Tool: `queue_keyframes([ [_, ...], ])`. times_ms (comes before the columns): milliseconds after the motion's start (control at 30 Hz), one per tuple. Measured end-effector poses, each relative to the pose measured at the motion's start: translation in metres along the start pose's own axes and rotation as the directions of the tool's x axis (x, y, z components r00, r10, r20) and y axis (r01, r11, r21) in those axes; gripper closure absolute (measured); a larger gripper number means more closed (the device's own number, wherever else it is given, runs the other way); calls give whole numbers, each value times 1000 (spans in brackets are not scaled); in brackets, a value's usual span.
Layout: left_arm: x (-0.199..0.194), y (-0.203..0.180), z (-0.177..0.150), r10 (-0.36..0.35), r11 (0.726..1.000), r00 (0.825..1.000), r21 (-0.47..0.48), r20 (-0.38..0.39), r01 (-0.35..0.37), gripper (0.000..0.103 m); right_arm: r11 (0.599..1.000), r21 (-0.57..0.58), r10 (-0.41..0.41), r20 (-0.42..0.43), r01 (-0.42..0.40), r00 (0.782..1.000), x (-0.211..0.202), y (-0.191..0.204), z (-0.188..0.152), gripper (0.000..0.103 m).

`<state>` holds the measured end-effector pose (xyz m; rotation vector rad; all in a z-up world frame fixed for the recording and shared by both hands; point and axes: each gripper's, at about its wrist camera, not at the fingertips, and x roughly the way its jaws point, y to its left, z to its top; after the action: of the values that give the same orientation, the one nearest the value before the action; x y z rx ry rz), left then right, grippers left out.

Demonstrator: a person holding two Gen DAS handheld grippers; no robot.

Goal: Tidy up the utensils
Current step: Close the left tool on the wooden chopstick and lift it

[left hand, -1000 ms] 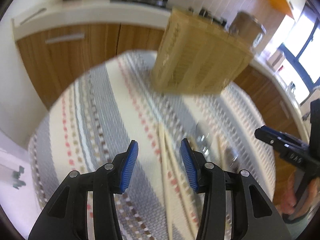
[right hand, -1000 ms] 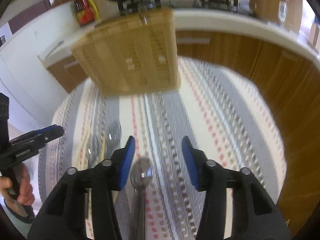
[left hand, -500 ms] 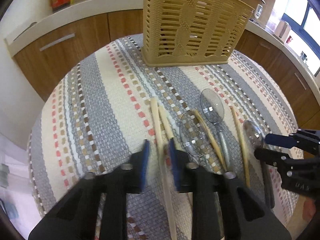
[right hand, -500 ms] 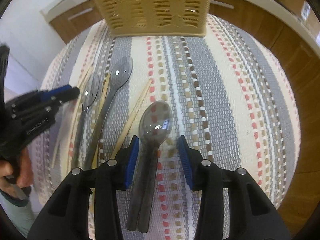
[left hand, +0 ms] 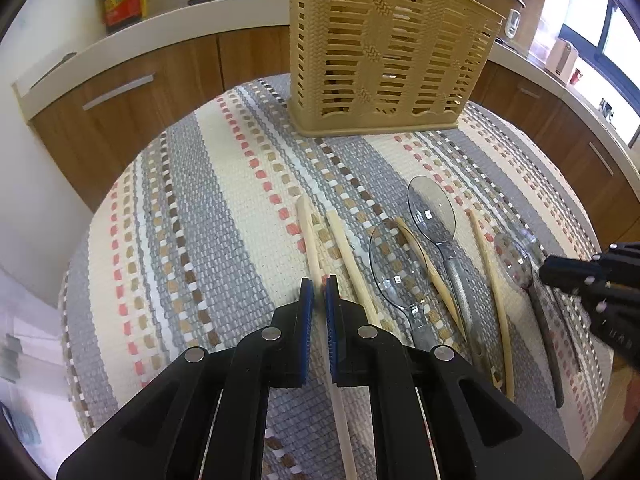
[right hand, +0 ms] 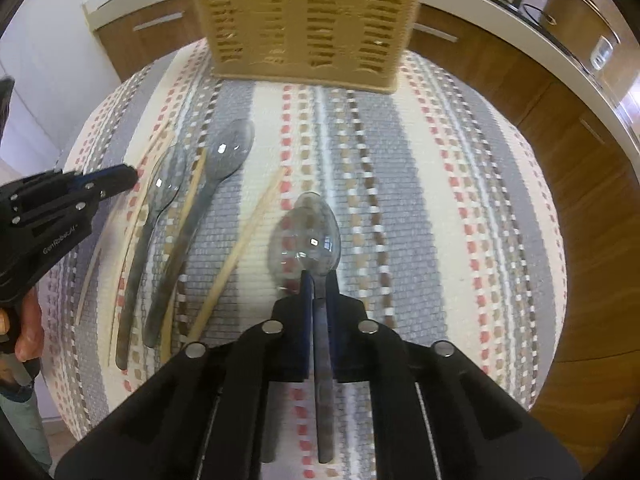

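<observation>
A tan slotted utensil basket [left hand: 384,52] [right hand: 308,20] stands at the far side of a striped woven mat [left hand: 224,240]. My left gripper [left hand: 319,286] is closing, and its blue pads pinch the leftmost wooden chopstick [left hand: 308,232], which lies flat on the mat. My right gripper [right hand: 318,280] is closing too, with its pads pressing on the neck of a clear plastic spoon [right hand: 306,236]; a second spoon seems to lie under that one. The right gripper [left hand: 560,272] shows at the right edge of the left wrist view. The left gripper [right hand: 120,178] shows at the left of the right wrist view.
Between the two grippers lie more chopsticks [left hand: 352,268] [left hand: 492,280] and clear spoons [left hand: 394,268] [left hand: 432,212] [right hand: 224,160]. Wooden cabinets [left hand: 120,92] and a white counter curve behind the table. A hand [right hand: 24,328] holds the left gripper.
Both grippers came down toward the mat and their jaws went from wide apart to pinched, the left on the chopstick, the right on the spoon's neck. The utensils have not moved.
</observation>
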<state>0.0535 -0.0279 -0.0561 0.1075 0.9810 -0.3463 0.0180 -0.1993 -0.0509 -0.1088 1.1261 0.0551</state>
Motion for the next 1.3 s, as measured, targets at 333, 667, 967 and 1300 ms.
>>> queue_keyframes([
  [333, -1, 8, 1, -51, 998, 999, -31, -13, 50, 98, 992, 120, 23, 1, -23, 1000, -4, -48, -3, 98],
  [667, -7, 40, 5, -127, 988, 990, -98, -66, 121, 98, 998, 47, 41, -107, -36, 993, 15, -31, 6, 78],
  [967, 7, 34, 34, -99, 993, 987, -74, -126, 90, 91, 999, -34, 11, -162, -17, 987, 18, -23, 15, 77],
  [1300, 20, 20, 40, -42, 999, 987, -29, -157, 38, 90, 1000, -17, -11, -182, 8, 983, 26, -22, 32, 77],
])
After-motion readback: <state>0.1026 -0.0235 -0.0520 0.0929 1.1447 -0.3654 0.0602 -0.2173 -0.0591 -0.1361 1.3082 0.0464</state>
